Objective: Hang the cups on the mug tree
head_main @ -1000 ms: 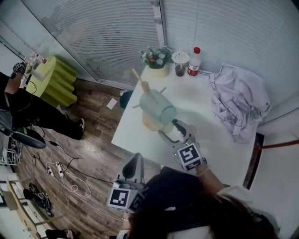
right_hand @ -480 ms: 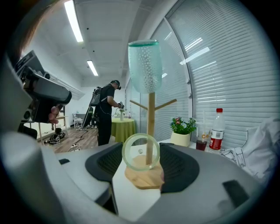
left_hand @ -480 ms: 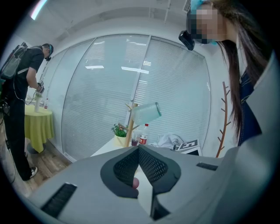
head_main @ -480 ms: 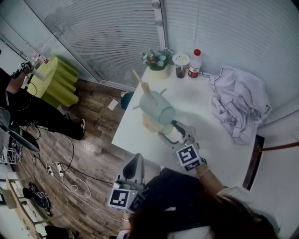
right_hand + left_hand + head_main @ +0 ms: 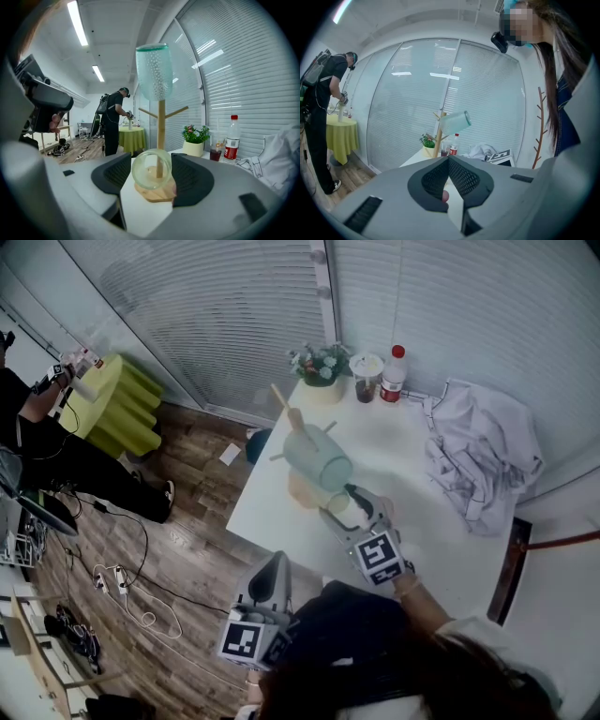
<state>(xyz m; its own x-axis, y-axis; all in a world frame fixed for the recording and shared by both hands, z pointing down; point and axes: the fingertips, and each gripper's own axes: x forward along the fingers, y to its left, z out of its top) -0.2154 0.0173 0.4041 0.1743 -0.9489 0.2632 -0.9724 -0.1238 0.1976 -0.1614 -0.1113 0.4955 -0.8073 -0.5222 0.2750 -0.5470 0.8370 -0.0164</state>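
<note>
Cup (image 5: 150, 174): clear glass, judged light, slippery, fragile; best held across the body.
Right gripper (image 5: 151, 172): clamped on it.
Left gripper (image 5: 448, 161): jaws together, empty.

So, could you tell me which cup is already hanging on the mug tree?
The pale green cup, upturned atop the mug tree; the clear cup sits between the right gripper's jaws.

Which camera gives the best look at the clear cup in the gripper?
The right gripper view: the clear cup sits large between its jaws. The head view shows it small, from above; the left gripper view misses it.
</note>
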